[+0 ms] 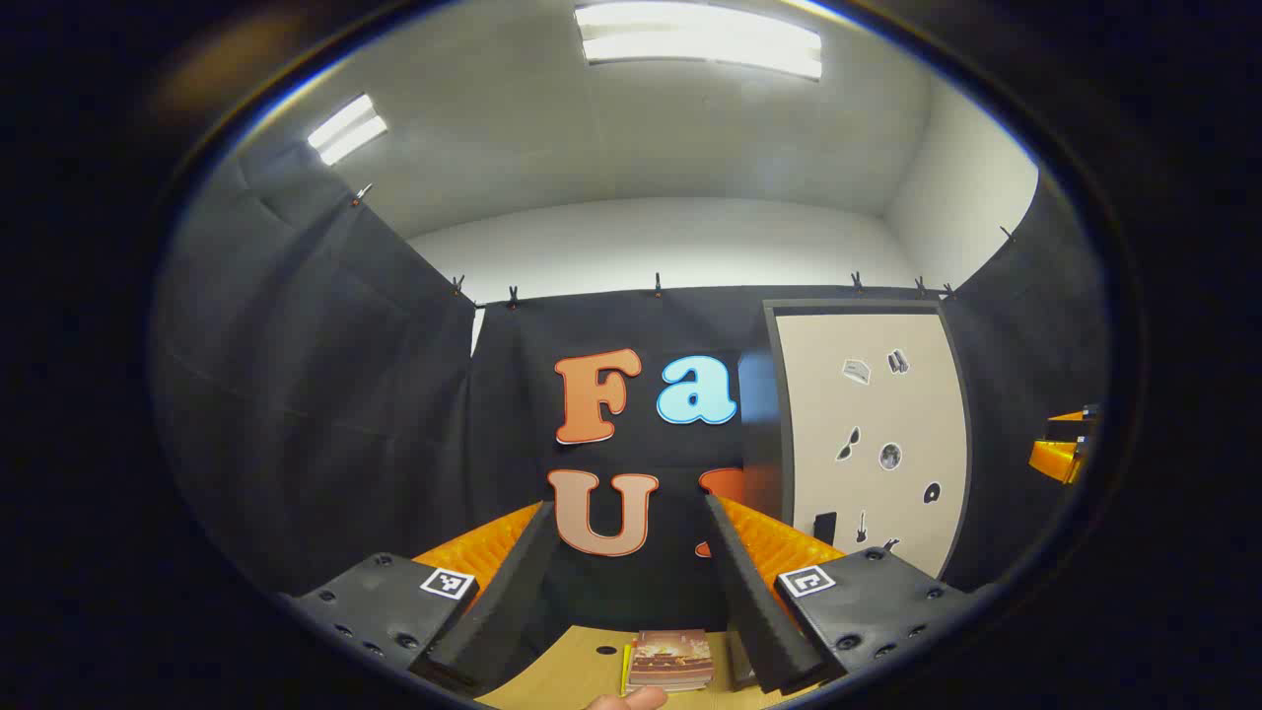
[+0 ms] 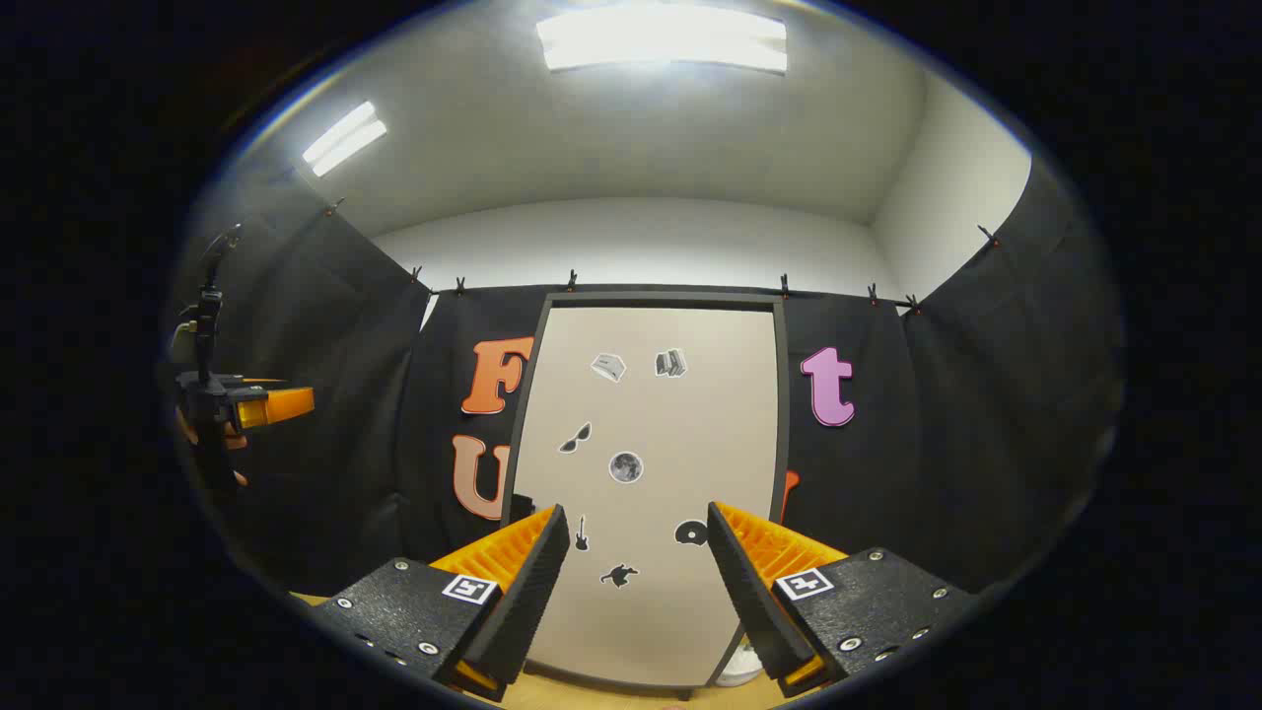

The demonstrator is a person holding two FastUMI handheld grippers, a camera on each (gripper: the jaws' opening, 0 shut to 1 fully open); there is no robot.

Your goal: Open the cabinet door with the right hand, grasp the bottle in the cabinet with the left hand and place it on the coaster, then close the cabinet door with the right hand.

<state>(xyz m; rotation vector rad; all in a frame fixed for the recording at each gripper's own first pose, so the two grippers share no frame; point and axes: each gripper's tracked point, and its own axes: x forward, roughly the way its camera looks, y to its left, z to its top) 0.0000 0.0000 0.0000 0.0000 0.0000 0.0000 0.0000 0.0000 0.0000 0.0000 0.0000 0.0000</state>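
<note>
Looking at this, nothing has really started: the cabinet door (image 2: 646, 483) is flat shut, a pale panel in a dark frame with little stickers on it, standing on the wooden table (image 1: 582, 666) against the black cloth wall. The right gripper (image 2: 636, 577) points straight at it with its fingers spread wide and nothing between them. The left gripper (image 1: 626, 582) is off to the side, also wide open and empty, and the door sits to its right in the left gripper view. The bottle must be behind that door, so I can't tell its shape or material at all. My guess is the door is a light, stiff board that swings easily, so it wants a hold on the free edge or a handle; there's a small dark thing near its lower left edge (image 1: 824, 528) that might be one, hard to say. The reddish square pad (image 1: 670, 659) on the table near the left gripper is probably the coaster. A fingertip (image 1: 626, 700) peeks in below it.
</note>
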